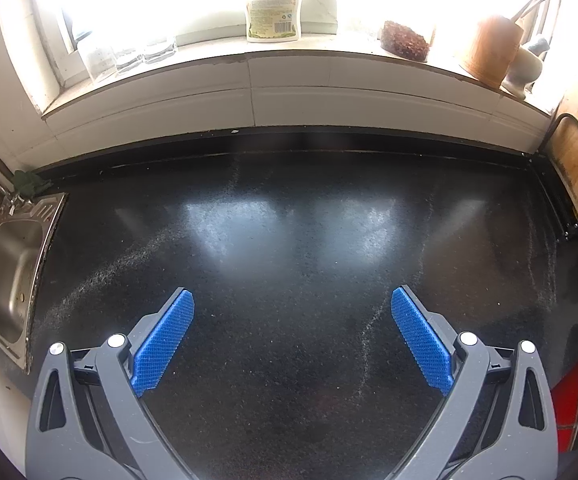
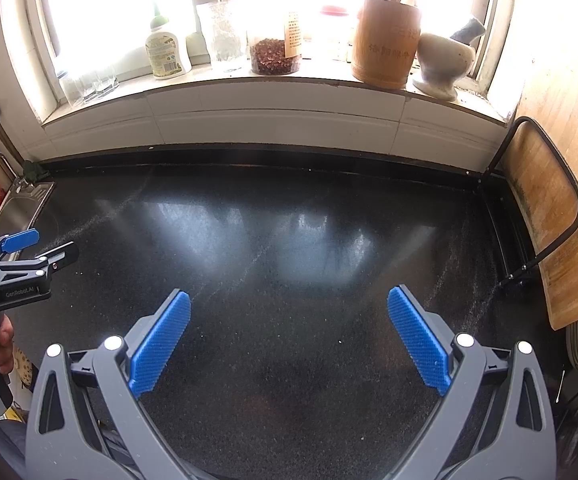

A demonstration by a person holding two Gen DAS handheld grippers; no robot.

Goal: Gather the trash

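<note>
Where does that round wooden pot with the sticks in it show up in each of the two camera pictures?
Left wrist view: the wooden pot stands on the windowsill at the upper right.
Right wrist view: the same pot stands on the sill right of centre at the top.
Shared landmark: the pale stone mortar just to the pot's right.

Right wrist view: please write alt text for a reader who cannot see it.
The right tongs hang open and empty over a dark speckled countertop. The left tongs show at the left edge near a steel sink. A sunlit windowsill holds a chili-flake jar, wooden utensil holder and stone mortar.
</note>
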